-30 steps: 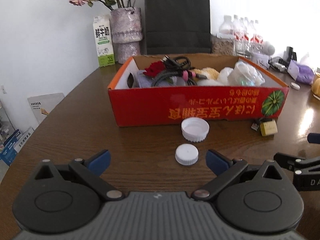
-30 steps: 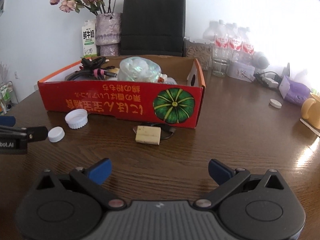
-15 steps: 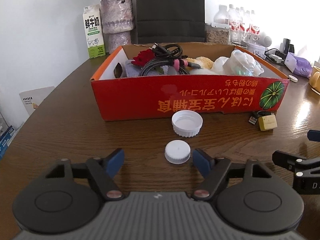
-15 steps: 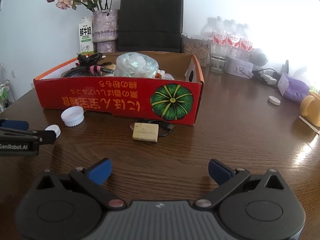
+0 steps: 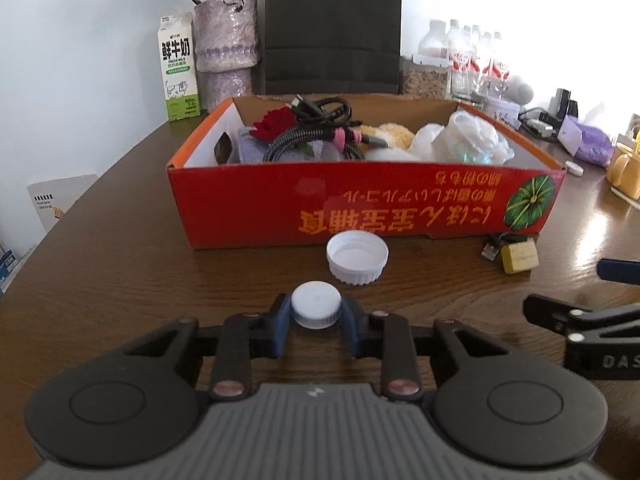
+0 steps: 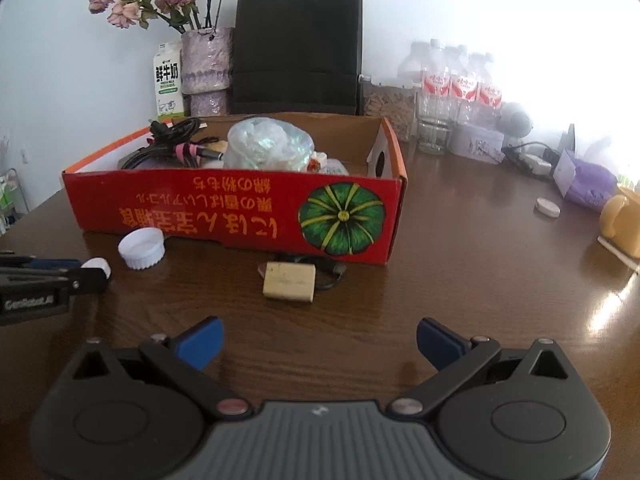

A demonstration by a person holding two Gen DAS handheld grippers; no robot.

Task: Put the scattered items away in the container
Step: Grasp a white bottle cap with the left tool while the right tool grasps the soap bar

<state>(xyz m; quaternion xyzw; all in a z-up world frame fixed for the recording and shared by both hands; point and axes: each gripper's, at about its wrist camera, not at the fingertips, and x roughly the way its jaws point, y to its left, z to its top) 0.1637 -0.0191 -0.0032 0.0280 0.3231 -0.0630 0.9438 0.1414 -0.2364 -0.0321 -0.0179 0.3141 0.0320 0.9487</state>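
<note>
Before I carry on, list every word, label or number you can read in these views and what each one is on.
"鲜牛奶" and "FRESH MILK": milk carton; smaller print blurred.
Yellow Japanese lettering, upside down: red box; not reliably readable.
"DAS", cut off: right gripper, seen in the left wrist view.
"GenRobot.AI", blurred: left gripper, seen in the right wrist view.
Red labels: water bottles; too blurred.
Leaflet: too small.

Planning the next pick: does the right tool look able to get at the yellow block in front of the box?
Probably yes. The right tool is open and empty, the yellow block lies just ahead on bare table, nothing between.
</note>
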